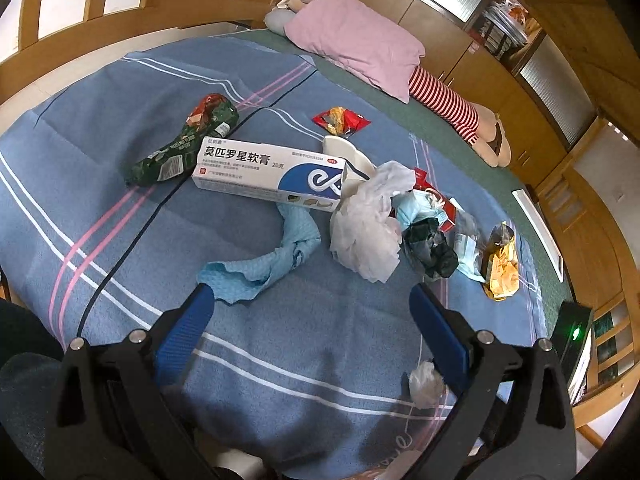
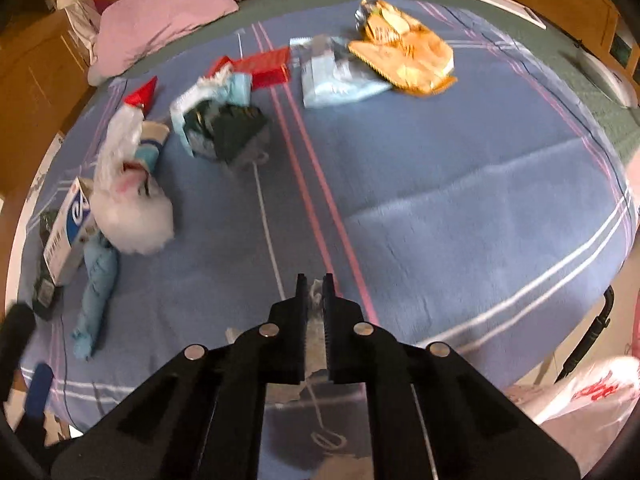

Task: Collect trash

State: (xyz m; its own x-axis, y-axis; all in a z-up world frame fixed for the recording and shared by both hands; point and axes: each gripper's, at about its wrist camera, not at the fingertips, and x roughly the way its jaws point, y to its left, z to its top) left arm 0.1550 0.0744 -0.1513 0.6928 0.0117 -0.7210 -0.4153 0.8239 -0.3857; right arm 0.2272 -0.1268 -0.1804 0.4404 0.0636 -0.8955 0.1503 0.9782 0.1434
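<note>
We see the bed point(image 1: 120, 208) under a blue striped blanket. Ahead of the left gripper point(image 1: 312, 300), whose jaws stand wide and hold nothing, lie the ointment box point(image 1: 268, 174), a green wrapper point(image 1: 184, 144), a blue cloth point(image 1: 272, 256) and a white plastic bag point(image 1: 368, 224). The right gripper point(image 2: 315, 286) has its jaws nearly closed, pinching a small crumpled white scrap point(image 2: 316, 300) between them at the blanket.

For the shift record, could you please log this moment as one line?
left gripper: open, empty | right gripper: shut on crumpled scrap | ointment box, wrappers on bedsheet
</note>
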